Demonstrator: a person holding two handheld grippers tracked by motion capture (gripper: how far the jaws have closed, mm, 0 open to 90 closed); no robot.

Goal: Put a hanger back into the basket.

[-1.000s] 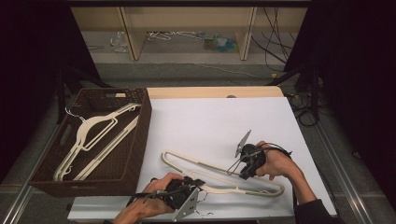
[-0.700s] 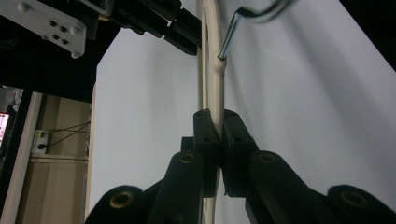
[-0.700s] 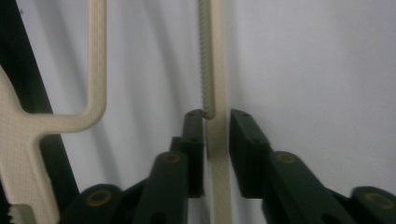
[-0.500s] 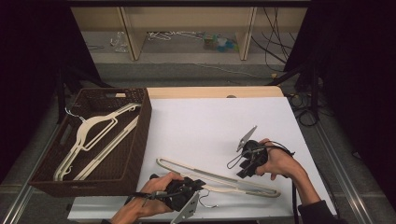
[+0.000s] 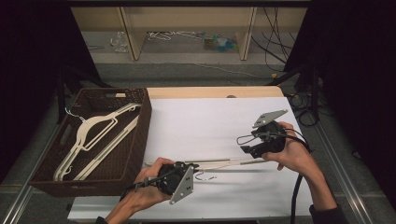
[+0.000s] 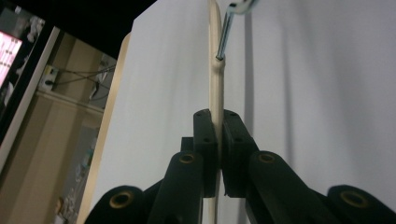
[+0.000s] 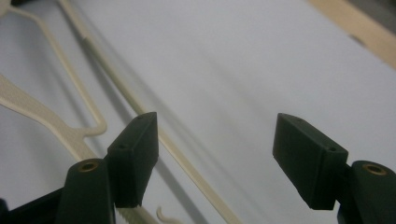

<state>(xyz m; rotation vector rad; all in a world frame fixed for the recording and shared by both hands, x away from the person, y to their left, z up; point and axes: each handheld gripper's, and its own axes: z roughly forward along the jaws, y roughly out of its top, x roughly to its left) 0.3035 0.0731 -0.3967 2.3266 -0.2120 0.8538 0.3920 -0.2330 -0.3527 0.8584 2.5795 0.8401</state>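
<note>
the left claw [image 6: 217,154] was clenched on the cream hanger [image 6: 215,56], its two black jaws pinching the thin plastic edge-on, with the metal hook [image 6: 224,35] rising from the hanger just ahead of the jaws. seen from above, that claw [image 5: 187,170] sat at the near edge of the white worktop [image 5: 210,121], and the hanger [image 5: 219,163] ran out from it toward the right claw [image 5: 250,150]. the right claw [image 7: 215,158] stood released, jaws spread wide with only bare worktop between them; the hanger's long bar [image 7: 140,112] passed just beside its one jaw, apart from the pads as far as i could tell.

on the far side of the left claw from the right one sat a brown woven basket [image 5: 140,135] with more cream hangers [image 5: 93,135] lying in it.

i'd judge the hanger light and fairly stiff, but thin enough to flex and twist when held at one point, and smooth enough to slip in the jaws. the thick part near the hook, or the shoulder, looked the surest place to hold; a second grip farther along the bar would stop it swinging.
</note>
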